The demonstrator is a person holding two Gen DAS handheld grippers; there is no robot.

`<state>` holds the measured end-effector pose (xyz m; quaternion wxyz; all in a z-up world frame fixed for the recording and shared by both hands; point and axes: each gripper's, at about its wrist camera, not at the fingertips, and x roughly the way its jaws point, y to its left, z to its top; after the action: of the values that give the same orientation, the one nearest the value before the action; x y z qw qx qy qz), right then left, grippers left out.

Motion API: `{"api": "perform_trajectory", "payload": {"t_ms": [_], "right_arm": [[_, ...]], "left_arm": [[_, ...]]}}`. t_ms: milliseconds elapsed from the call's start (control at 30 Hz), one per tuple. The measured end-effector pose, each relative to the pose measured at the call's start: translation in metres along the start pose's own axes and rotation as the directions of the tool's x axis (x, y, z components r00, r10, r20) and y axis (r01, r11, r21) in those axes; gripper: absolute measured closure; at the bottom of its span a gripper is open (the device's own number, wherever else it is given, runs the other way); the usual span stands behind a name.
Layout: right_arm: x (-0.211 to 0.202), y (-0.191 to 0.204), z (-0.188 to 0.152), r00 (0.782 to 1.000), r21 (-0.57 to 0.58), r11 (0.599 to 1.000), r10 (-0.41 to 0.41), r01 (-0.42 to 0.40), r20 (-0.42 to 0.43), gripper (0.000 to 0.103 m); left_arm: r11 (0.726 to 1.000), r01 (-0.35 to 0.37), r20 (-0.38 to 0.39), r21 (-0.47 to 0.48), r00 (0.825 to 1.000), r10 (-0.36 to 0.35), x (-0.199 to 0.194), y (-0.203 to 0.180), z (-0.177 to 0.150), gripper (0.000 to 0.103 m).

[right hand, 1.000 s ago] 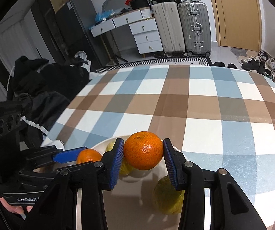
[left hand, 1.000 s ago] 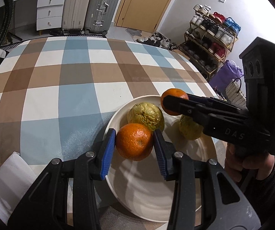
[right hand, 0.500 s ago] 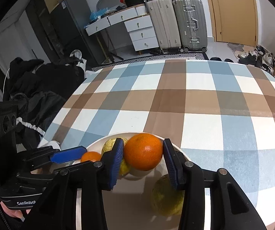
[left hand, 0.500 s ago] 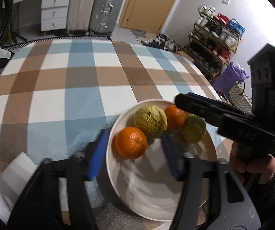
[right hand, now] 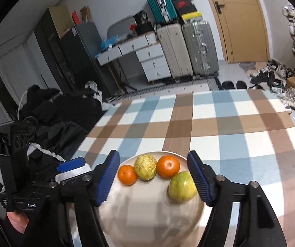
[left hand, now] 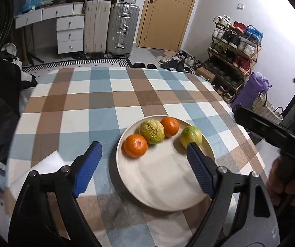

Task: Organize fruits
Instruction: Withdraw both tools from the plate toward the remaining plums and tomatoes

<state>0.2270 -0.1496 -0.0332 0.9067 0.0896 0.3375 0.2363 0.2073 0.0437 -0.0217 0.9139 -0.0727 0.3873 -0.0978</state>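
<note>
A white plate (left hand: 163, 187) (right hand: 147, 218) on the checked tablecloth holds two oranges and two yellow-green fruits. One orange (left hand: 135, 145) (right hand: 127, 174) lies at the left, a wrinkled yellow-green fruit (left hand: 152, 131) (right hand: 145, 167) beside it, then the second orange (left hand: 169, 126) (right hand: 168, 166). A smoother green fruit (left hand: 191, 136) (right hand: 182, 185) sits at the right. My left gripper (left hand: 142, 156) hangs above the plate's near side, jaws opening, nothing between them. My right gripper (right hand: 153, 175) is raised over the plate too, jaws opening, and holds nothing.
A white folded paper (left hand: 42, 170) lies left of the plate. Suitcases (left hand: 108, 26), a drawer desk (left hand: 67, 30) and a door stand beyond the table; a shoe rack (left hand: 233, 47) is at the right. A hand (left hand: 285, 187) holds the right gripper's handle.
Both grippers let go of their oranges, which now lie on the plate. Both pulled up and back from the plate with their jaws spreading wide.
</note>
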Motion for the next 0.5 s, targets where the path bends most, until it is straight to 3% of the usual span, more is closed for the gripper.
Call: {"api": "perform_trajectory", "payload": {"t_ms": [67,133,200,300,500], "right_arm": [[-0.022,0.007,-0.006,1.000,-0.006,1.000,-0.006,0.006,0.026,0.027],[-0.040,0.011,-0.013,0.999,-0.008,1.000,-0.003,0.004,0.050,0.017],[-0.061,0.016,-0.020,0.997,-0.016,1.000,-0.002,0.003,0.082,0.013],[-0.092,0.023,-0.034,0.992,-0.024,1.000,-0.014,0.017,0.128,0.005],[-0.133,0.037,-0.063,0.987,-0.042,0.998,-0.034,0.041,0.160,0.002]], "left_arm": [[1.000,-0.015,0.006,0.002,1.000,0.015,-0.013,-0.007,-0.006,0.017],[1.000,-0.029,0.016,0.001,0.999,0.029,-0.025,-0.012,-0.012,0.007],[0.999,-0.045,0.035,-0.005,0.998,0.045,-0.039,-0.017,-0.019,0.001],[0.999,-0.044,0.059,-0.011,0.997,0.044,-0.059,-0.023,-0.030,0.001],[1.000,-0.031,0.068,-0.004,0.997,0.031,-0.090,-0.036,-0.063,0.001]]}}
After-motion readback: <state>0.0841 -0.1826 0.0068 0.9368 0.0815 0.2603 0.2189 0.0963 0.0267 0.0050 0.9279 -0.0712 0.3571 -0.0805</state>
